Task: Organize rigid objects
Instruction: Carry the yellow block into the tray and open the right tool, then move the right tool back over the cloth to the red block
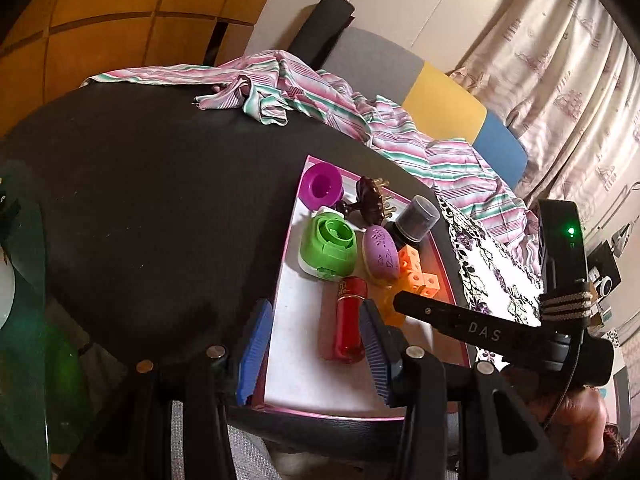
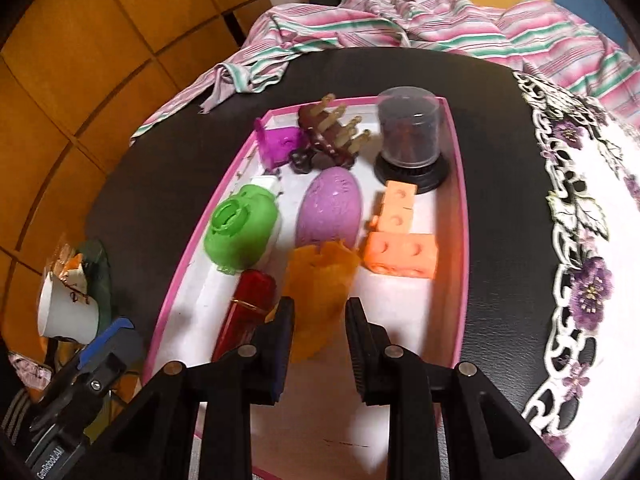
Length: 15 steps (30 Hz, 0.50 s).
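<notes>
Right gripper (image 2: 319, 334) clamped on a translucent orange piece (image 2: 320, 280) above the pink-rimmed tray (image 2: 460, 184), left gripper (image 1: 312, 344) half open and empty over the tray's near edge beside a red bottle (image 1: 349, 320) lying flat inside.

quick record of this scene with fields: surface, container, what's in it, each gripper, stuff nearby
surface: black table
container: pink-rimmed box, white inside
contents: magenta cup, brown comb, green plastic item, purple oval, dark jar, orange blocks, red bottle
left gripper: open, holding nothing, straddling the box's left wall
right gripper: appears shut on orange translucent piece, over the box
nearby: striped cloth, floral mat
</notes>
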{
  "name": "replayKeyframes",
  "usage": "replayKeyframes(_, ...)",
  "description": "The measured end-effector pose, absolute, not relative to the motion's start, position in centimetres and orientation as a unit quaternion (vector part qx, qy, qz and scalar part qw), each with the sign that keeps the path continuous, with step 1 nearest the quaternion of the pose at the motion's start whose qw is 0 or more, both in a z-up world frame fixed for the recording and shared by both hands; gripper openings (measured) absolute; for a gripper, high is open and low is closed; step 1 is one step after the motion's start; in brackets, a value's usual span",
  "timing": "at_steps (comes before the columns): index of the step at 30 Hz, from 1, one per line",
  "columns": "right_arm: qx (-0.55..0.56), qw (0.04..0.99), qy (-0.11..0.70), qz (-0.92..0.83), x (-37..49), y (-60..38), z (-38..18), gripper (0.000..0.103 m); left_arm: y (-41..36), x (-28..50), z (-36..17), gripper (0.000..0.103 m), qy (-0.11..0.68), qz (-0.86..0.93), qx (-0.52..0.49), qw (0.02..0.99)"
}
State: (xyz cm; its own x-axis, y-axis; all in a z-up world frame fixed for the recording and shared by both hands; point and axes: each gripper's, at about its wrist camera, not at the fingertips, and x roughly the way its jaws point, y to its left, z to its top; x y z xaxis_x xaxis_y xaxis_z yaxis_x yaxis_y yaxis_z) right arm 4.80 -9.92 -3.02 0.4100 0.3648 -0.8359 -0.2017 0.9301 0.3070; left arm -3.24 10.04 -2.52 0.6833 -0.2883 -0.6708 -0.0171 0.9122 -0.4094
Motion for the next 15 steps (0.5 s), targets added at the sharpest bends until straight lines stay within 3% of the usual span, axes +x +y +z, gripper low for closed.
replayKeyframes(9,0.119,0.812,0.539,0.190,4.4,-10.8,-3.8,0.024,9.3,-3.1,-2.2,0.045,0.390,-0.081,-0.184,0.899)
replayKeyframes(11,0.123,0.820,0.528,0.184,3.9,-11.6,-3.1,0.031,9.1,-2.9,-2.3,0.045,0.393,-0.082,-0.182,0.897)
replayKeyframes(15,0.136,0.833,0.507,0.176,3.5,-13.3,-1.3,0.031,8.5,-2.7,-2.4,0.045,0.398,-0.089,-0.181,0.895)
